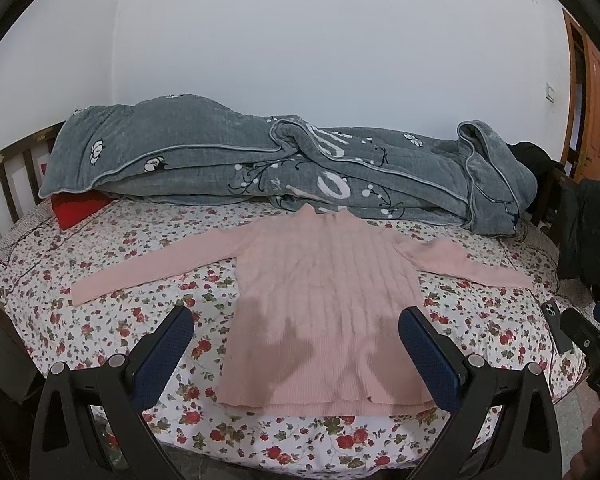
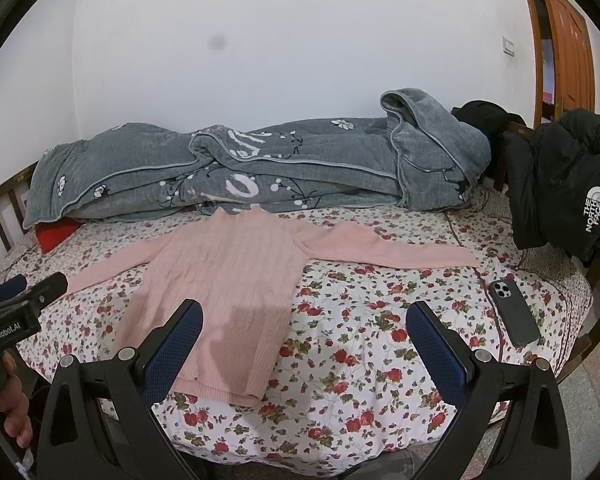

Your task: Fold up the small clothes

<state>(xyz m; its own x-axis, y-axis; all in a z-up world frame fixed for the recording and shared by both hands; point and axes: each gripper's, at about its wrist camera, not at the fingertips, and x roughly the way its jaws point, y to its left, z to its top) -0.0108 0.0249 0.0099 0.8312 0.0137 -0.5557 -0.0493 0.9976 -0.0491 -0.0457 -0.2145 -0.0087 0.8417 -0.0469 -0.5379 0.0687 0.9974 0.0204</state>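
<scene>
Both grippers hang above the near edge of the bed [image 1: 100,272], the left gripper [image 1: 296,332] and the right gripper [image 2: 304,328] each with jaws spread wide and holding nothing. Just beyond them the pink sweater [image 1: 320,280] lies flat, sleeves out to either side, collar toward the grey quilt [image 1: 260,164]. Folding looks not yet begun; the next move probably calls for pinching a sleeve cuff and carrying it across the body.
</scene>
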